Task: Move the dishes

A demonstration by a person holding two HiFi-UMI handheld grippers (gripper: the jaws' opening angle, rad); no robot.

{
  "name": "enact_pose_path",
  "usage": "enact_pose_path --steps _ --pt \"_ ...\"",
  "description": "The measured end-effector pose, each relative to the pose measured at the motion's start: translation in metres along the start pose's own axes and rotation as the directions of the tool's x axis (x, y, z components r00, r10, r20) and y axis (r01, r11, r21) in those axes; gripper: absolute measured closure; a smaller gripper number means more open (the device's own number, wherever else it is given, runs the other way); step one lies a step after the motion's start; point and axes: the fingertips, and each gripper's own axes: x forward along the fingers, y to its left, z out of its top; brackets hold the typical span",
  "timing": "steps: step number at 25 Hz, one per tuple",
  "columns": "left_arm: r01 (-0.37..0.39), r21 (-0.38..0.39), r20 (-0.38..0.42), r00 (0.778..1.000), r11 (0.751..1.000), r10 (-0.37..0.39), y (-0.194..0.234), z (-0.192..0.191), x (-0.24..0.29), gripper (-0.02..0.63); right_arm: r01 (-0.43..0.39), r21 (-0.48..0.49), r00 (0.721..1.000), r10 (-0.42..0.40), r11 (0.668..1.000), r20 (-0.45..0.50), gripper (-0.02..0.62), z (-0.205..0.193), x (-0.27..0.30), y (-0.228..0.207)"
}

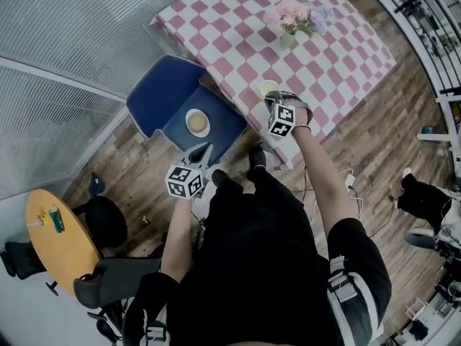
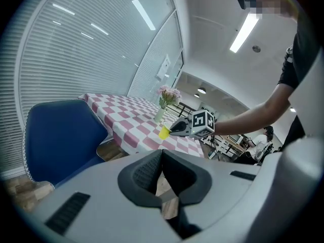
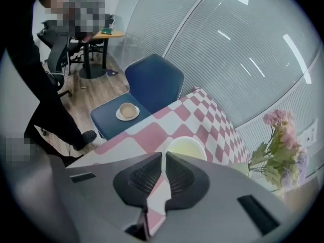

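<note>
A yellow cup (image 1: 268, 86) is at the near edge of the pink-checked table (image 1: 317, 56). My right gripper (image 1: 276, 99) is shut on its rim; in the right gripper view the cup (image 3: 186, 147) shows just past the closed pads of the right gripper (image 3: 163, 155). The left gripper view shows the same cup (image 2: 164, 132) held over the table's edge. A white plate (image 1: 197, 122) with a round brown bun lies on the blue chair's seat (image 1: 162, 92). Just short of it, my left gripper (image 1: 204, 148) hangs shut with nothing in it.
A vase of pink flowers (image 1: 295, 20) stands mid-table. A round yellow side table (image 1: 61, 244) and black office chairs are at the lower left. Another person sits at the right (image 1: 425, 200). Window blinds run along the left.
</note>
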Motion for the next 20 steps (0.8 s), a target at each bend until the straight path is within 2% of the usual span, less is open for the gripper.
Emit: enact_pose_path --steps 8,20 --pt "-0.01 -0.001 -0.008 1.0 1.0 0.01 -0.026 0.009 0.045 0.584 -0.004 0.019 1.0 0.005 1.0 -0.028 0.555 -0.065 0.004 -0.031" --pt "-0.074 -0.026 -0.004 0.997 0.997 0.074 -0.031 0.019 0.074 0.584 -0.036 0.002 0.998 0.036 0.999 -0.049 0.555 -0.109 0.023 -0.062"
